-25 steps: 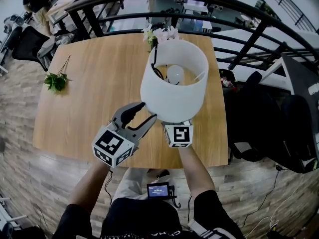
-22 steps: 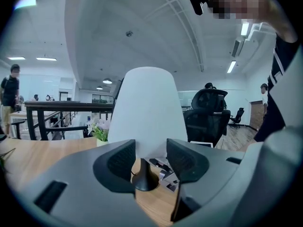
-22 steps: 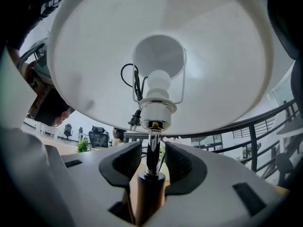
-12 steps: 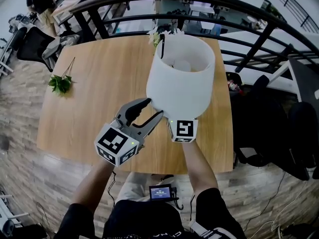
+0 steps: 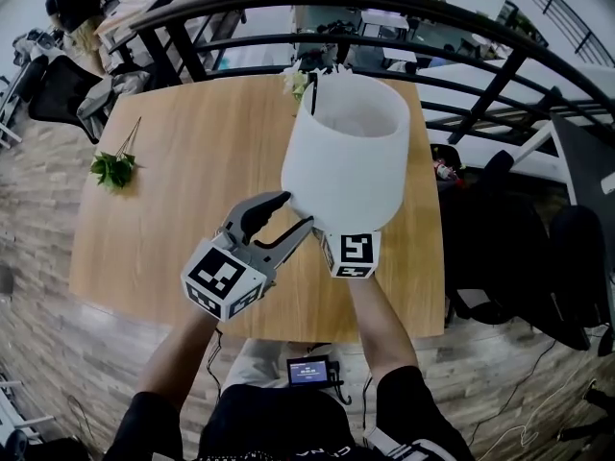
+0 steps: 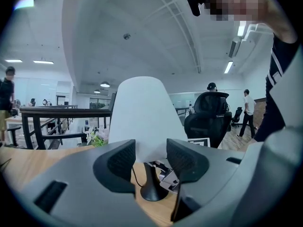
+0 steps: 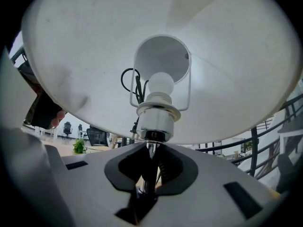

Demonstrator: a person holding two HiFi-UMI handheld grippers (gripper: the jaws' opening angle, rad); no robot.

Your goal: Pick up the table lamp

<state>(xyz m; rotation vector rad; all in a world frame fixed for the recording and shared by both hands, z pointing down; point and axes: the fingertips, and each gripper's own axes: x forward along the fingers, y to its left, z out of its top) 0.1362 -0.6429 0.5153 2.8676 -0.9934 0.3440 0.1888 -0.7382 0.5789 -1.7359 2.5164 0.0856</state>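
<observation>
The table lamp has a wide white shade (image 5: 346, 152), a thin metal stem (image 7: 147, 162) and a round black base (image 6: 152, 193) down at the tabletop. My right gripper (image 7: 150, 174) reaches in under the shade. Its jaws have just been closing and now press on the stem just below the bulb socket (image 7: 155, 119). In the head view only its marker cube (image 5: 351, 254) shows; the shade hides its fingers. My left gripper (image 5: 281, 221) stands open just left of the lamp with nothing between its fingers, and it points at the shade (image 6: 142, 112).
The wooden table (image 5: 192, 161) carries a green sprig (image 5: 113, 166) at its left and white flowers (image 5: 298, 77) behind the lamp. A black railing (image 5: 404, 8) runs along the far side. Dark office chairs (image 5: 538, 257) stand to the right.
The shade has shifted slightly away and to the right, so the bulb inside no longer shows from above. Both grippers moved a little forward with it.
</observation>
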